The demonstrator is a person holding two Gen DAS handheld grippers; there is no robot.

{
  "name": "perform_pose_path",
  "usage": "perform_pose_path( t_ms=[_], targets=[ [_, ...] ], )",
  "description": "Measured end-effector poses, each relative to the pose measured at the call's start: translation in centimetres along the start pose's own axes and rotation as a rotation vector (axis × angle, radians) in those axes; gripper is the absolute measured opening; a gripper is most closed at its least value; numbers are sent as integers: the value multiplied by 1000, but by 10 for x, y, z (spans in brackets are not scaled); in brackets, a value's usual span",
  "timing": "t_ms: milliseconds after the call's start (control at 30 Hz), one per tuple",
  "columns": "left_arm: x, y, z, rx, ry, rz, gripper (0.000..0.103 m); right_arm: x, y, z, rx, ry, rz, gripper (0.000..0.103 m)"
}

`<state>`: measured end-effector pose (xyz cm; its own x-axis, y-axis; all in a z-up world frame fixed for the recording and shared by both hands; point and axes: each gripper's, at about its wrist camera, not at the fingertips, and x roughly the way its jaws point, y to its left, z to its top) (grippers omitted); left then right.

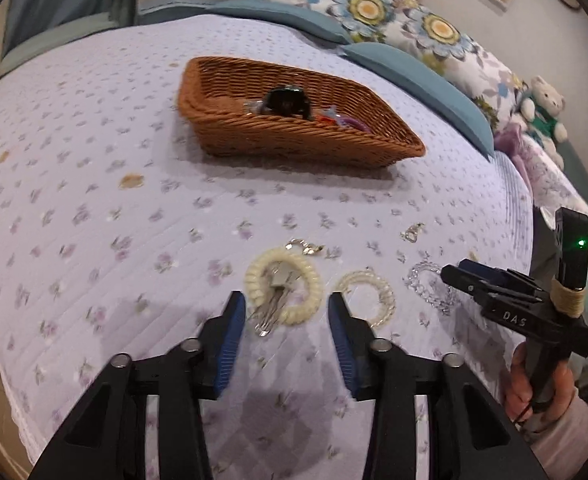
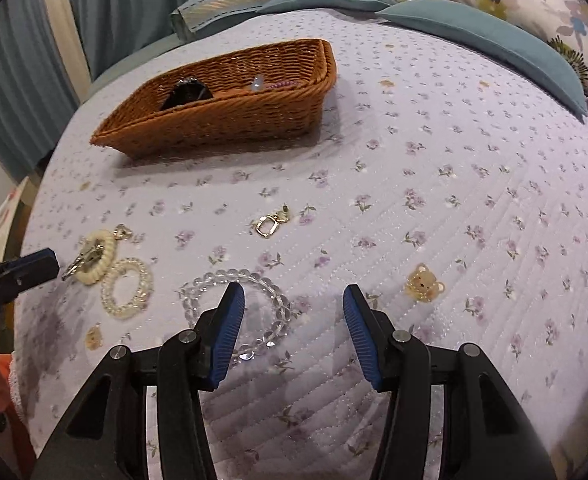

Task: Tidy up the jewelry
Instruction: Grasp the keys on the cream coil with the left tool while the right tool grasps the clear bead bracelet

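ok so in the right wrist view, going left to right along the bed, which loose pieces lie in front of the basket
cream coil hair tie → clear coil hair tie → clear bead bracelet → gold square earring → bear charm

floral quilted bedspread [image 1: 93, 184], teal curtains [image 2: 125, 4], flowered pillows [image 1: 414, 28]

A pale lilac bedspread [image 1: 93, 200] printed with small purple flowers. A woven brown basket [image 1: 294, 140]. A cream coil hair tie [image 1: 283, 286], a clear bead bracelet [image 2: 237, 304], and teal pillows [image 1: 414, 76].
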<state>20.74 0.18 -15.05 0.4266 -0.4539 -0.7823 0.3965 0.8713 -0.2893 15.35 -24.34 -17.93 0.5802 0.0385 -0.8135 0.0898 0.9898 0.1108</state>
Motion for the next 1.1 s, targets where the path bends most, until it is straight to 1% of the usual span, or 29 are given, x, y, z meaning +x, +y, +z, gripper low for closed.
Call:
perform_pose_path(
  t_ms=[67,133,267,400,533,667,733,800,867,933,1000,1033,1067,1100],
  targets=[
    [11,-8,4,43,27,1,35,2,5,-2,-17,-1,-24,56],
    [23,-11,5,63,58,35,32,3,9,-1,-35,-4,-52,56],
    [29,-12,5,67,38,17,32,9,13,-1,-63,8,-84,56],
    [35,-18,6,84,29,50,32,13,21,-1,-103,15,-128,56],
    [36,-19,5,71,25,55,32,14,24,-1,-108,16,-155,55],
    [36,-15,4,46,29,33,32,15,27,-1,-116,17,-169,55],
    [36,-14,4,37,25,25,32,15,30,-2,-132,13,-181,53],
    [35,-12,2,26,15,14,32,13,34,-3,-141,10,-168,43],
    [33,-9,-1,26,-1,-2,32,13,36,-4,-156,6,-161,38],
    [31,-6,-4,28,-11,-14,32,13,38,-3,-165,8,-136,31],
    [32,-5,-3,25,-16,-23,32,13,40,-4,-174,9,-122,19],
    [34,-5,-3,21,-17,-23,32,12,41,-5,-181,8,-115,16],
    [36,-6,-2,21,-16,-20,30,11,41,-5,-183,6,-104,10],
    [37,-9,-2,32,-15,-1,28,10,41,-6,-181,1,-97,10]
  ],
)
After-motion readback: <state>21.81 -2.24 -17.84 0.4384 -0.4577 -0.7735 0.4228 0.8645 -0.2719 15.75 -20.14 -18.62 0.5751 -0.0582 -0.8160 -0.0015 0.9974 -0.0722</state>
